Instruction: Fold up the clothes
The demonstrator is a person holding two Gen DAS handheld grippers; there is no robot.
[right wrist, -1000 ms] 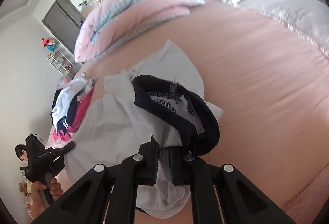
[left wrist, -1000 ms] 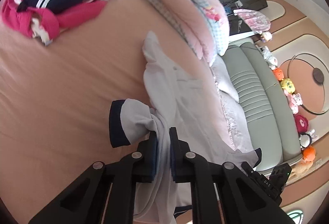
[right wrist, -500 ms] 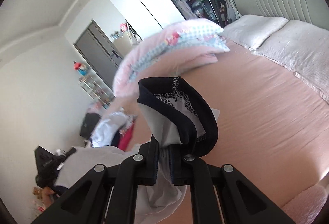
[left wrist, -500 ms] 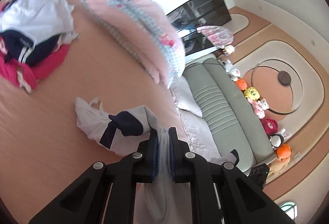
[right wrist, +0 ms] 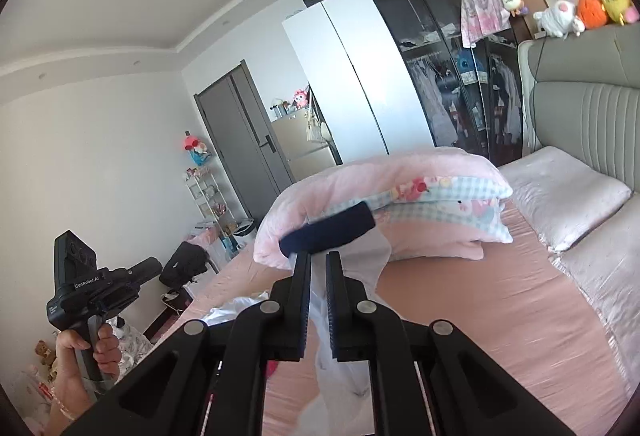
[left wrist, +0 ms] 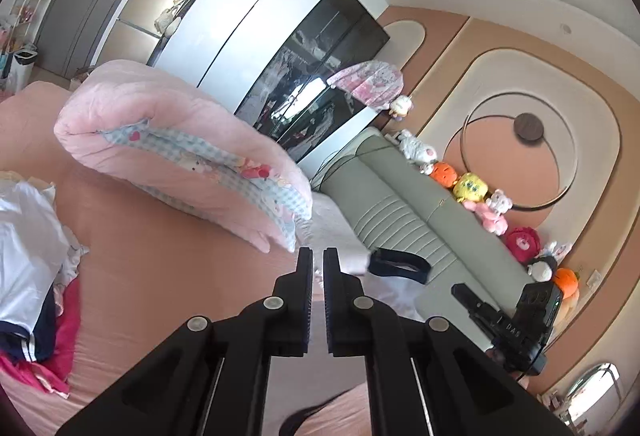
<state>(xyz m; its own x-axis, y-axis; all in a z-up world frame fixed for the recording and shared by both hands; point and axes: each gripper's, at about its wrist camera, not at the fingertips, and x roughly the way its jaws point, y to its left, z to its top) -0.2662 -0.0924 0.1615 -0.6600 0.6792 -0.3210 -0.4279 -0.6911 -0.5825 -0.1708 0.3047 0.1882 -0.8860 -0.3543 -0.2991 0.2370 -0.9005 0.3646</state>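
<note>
We've barely started; the right hand-held gripper point(right wrist: 317, 278) is clamped on the white garment point(right wrist: 344, 348), hanging beneath it above the bed point(right wrist: 460, 316); left hand-held gripper point(left wrist: 317, 276) is pinched closed, fabric not visibly in it; unfolded pile point(left wrist: 28, 260) far left still waits.

A bed point(right wrist: 500, 312) with a pink sheet carries everything. On it lie a folded pink quilt point(left wrist: 160, 140) with a blue checked lining, pale pillows point(right wrist: 568, 196) by the grey headboard, and a heap of white, navy and red clothes point(left wrist: 32, 276), perhaps several garments.
</note>
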